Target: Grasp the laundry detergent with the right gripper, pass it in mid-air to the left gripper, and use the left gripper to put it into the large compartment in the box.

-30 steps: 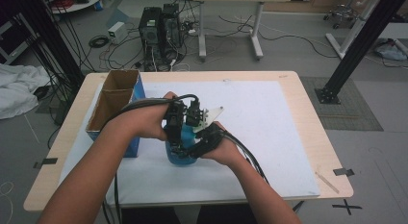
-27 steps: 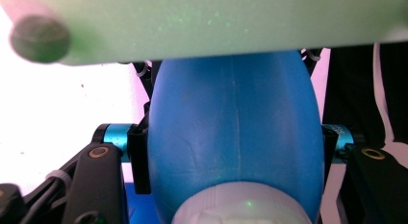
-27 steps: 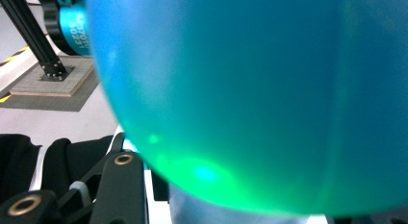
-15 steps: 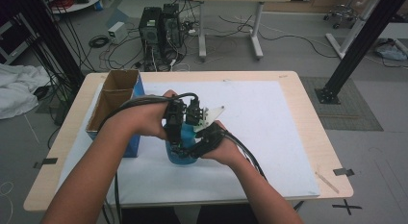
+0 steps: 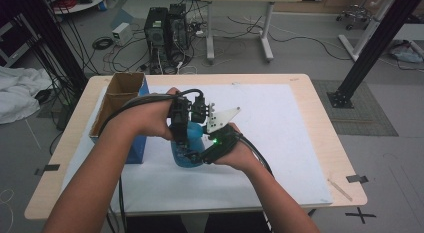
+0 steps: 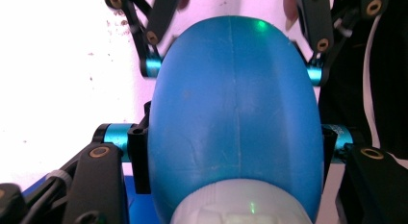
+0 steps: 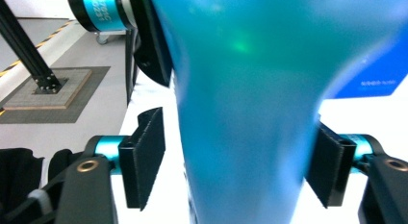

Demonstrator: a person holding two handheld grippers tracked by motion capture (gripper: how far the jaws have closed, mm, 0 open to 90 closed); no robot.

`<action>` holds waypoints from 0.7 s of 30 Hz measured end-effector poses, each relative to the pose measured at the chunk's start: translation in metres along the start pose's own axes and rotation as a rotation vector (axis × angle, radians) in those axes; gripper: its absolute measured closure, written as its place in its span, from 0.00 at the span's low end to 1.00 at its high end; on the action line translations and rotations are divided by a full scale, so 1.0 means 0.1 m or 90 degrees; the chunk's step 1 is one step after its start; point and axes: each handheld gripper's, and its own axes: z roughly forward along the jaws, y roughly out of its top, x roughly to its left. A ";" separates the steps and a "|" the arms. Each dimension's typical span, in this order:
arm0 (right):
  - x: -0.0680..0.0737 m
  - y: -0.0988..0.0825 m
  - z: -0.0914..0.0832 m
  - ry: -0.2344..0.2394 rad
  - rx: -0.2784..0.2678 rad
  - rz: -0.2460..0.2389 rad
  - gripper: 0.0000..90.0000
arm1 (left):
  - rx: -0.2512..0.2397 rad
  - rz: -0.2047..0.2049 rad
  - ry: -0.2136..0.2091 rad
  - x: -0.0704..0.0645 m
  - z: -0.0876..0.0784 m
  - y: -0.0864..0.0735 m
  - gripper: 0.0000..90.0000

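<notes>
A blue bottle [image 5: 186, 154] stands on the white sheet at the table's middle. My left gripper [image 5: 180, 127] comes at it from above and is shut on it. In the left gripper view its pads [image 6: 139, 156] press both sides of the bottle [image 6: 235, 113]. My right gripper [image 5: 201, 152] reaches in low from the right. Its jaws have just been opening, and in the right gripper view they stand either side of the bottle [image 7: 250, 113]. There is a gap between the left pad [image 7: 144, 171] and the bottle, so nothing is gripped.
An open cardboard box [image 5: 116, 100] with a blue side stands at the table's left, close to my left forearm. The white sheet [image 5: 280, 138] covers most of the wooden table [image 5: 330, 143]. Computer towers and cables lie on the floor beyond.
</notes>
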 end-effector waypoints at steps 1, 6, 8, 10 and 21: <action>0.00 0.00 0.00 0.000 0.000 0.000 0.31 | 0.000 -0.003 0.000 0.00 0.00 0.00 0.43; -0.02 0.00 -0.15 -0.029 0.018 0.009 0.24 | 0.002 -0.016 -0.006 0.02 -0.03 -0.03 0.43; -0.02 0.00 -0.18 -0.035 0.021 0.007 0.24 | 0.004 -0.021 -0.005 0.03 -0.03 -0.03 0.43; -0.03 -0.01 -0.26 -0.040 0.027 0.011 0.24 | 0.006 -0.027 -0.003 0.03 -0.05 -0.03 0.43; -0.09 0.00 -0.48 -0.085 0.109 0.036 0.14 | 0.015 -0.081 -0.001 0.12 -0.19 -0.13 0.43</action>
